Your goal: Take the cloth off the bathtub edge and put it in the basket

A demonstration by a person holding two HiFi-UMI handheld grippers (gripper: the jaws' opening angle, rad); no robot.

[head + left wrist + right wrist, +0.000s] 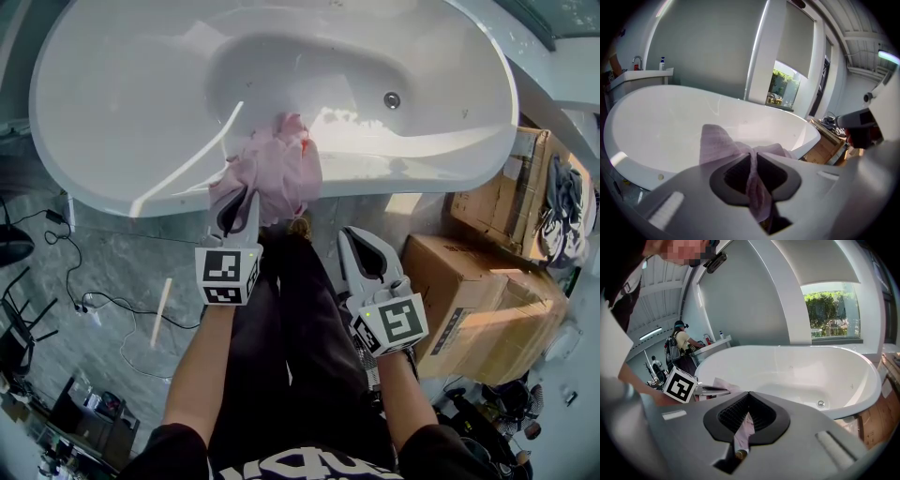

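So far: the cloth (pixel 277 169) is not yet off the tub (pixel 112 150). It lies bunched over the near rim, and part of it hangs down the outer side. The grasp seems made; the lift seems not begun.

Left claw (pixel 246 194): the jaws are narrow and pressed on a fold of the cloth. In the left gripper view the pink fold runs between the two pads and comes out below them.

Cloth to left claw: the claw bites the near, lower part of the bunch. Most of the cloth lies beyond the tips, on the rim and toward the inside of the tub.

Right claw (pixel 354 234): the jaws are together with the tips meeting, and nothing is pinched. It is beside the left claw, apart from the cloth and over the person's legs. The pink seen through the gap in the right gripper view is probably the hanging cloth farther off.

Basket: no view shows it. To the right of the tub stand only cardboard boxes (pixel 487 309).

Left to do: lift the cloth from the rim, carry it to the basket and let it go there. By this judgement the task is at an early stage.
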